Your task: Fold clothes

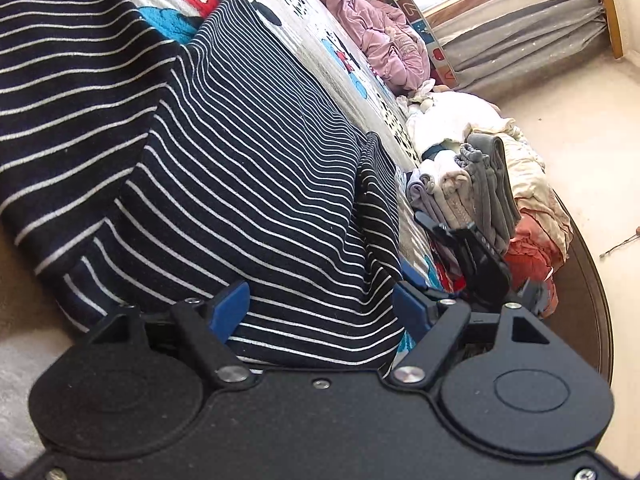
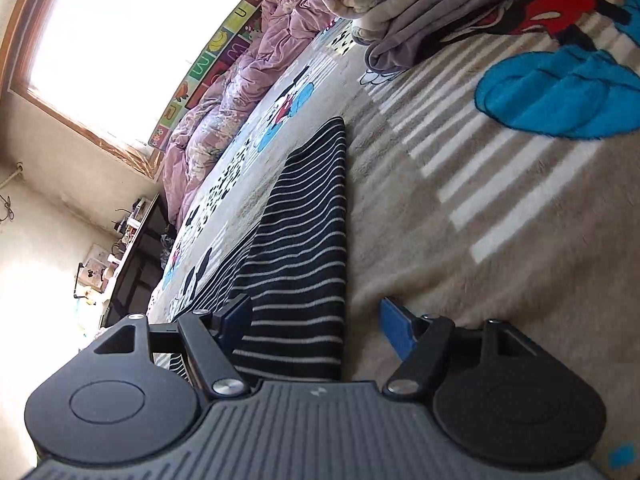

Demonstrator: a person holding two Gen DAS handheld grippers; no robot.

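A navy garment with thin white stripes lies spread over the cartoon-print bed blanket, with one layer folded over another. My left gripper is open at the garment's near edge, and striped cloth lies between its blue fingers. In the right wrist view the same striped garment runs away as a long narrow strip. My right gripper is open over its near end, with the cloth close to the left finger. The other finger is above bare blanket.
A stack of folded grey and beige clothes stands near the bed's dark edge, with a black device in front of it and a red and cream pile beside it. A pink quilt lines the window side. Folded blankets lie farther off.
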